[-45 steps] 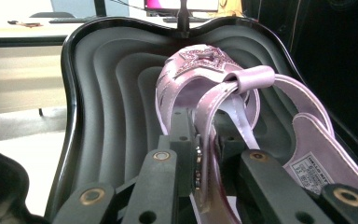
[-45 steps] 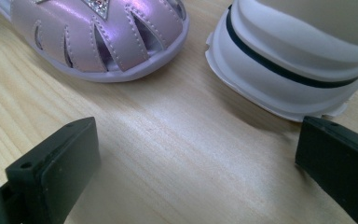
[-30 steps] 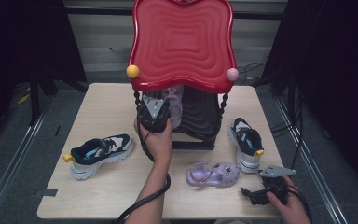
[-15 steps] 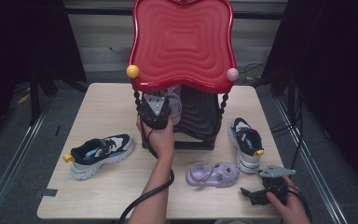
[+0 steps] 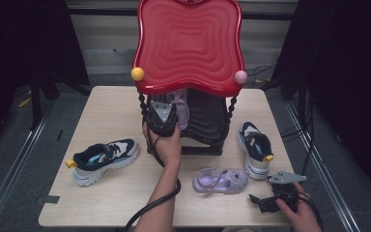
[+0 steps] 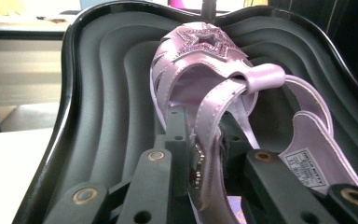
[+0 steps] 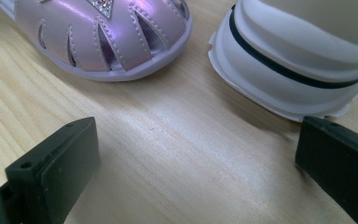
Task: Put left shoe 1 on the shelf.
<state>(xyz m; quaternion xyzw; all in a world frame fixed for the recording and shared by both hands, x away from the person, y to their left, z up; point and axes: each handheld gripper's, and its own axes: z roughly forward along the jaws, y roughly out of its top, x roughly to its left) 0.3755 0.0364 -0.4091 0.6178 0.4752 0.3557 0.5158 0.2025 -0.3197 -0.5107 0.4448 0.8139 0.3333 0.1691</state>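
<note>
Sandal [image 6: 200, 88] sat toe-up in the rack's [image 5: 207, 121] lower black tray, its strap pinched by the left gripper [image 5: 163, 117], apparently to seat it there. Right gripper [image 5: 270, 202] rested wide open and empty near the table's [image 5: 101, 121] second sandal [image 5: 221, 180], perhaps next.

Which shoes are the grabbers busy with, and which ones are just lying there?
In the job:
- left gripper, shut on the purple sandal on the black lower shelf
- second purple sandal on the table, its pair
- right gripper, open near it

Just lying about:
- sneaker at the left
- sneaker at the right
- red top shelf
</note>
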